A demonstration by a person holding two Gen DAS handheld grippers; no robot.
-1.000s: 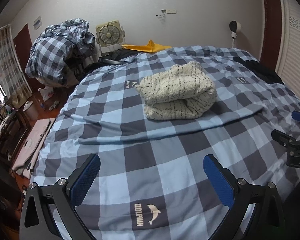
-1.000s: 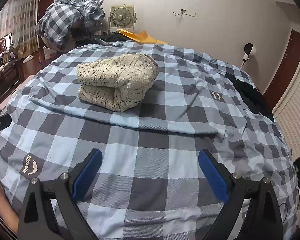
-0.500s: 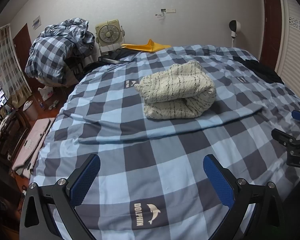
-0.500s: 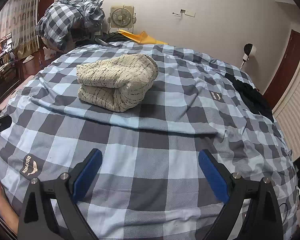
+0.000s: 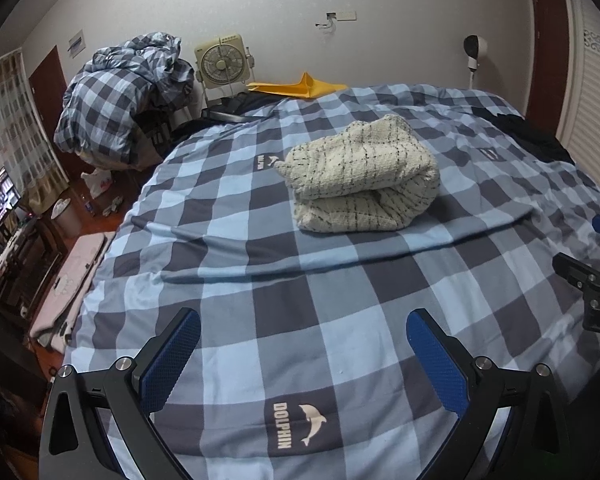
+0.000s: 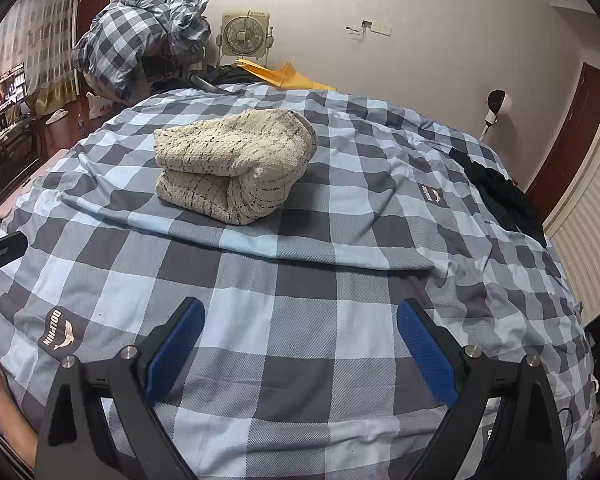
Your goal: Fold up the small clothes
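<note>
A cream knit garment with thin dark lines point(image 5: 364, 176) point(image 6: 236, 164) lies folded in a thick bundle on the blue-and-grey checked bedspread point(image 5: 284, 304) point(image 6: 300, 312). My left gripper point(image 5: 303, 334) hovers open over the near part of the bed, well short of the bundle, its blue pads wide apart and empty. My right gripper point(image 6: 300, 322) is likewise open and empty, also near the bed's front edge. Part of the right gripper shows at the right edge of the left wrist view.
A heap of checked bedding point(image 5: 124, 100) and a box fan point(image 5: 220, 62) stand at the far left by the wall. A yellow sheet point(image 5: 300, 86) lies at the bed's head. Dark clothes point(image 6: 500, 196) lie on the bed's right side. A bare foot point(image 6: 4, 408) shows lower left.
</note>
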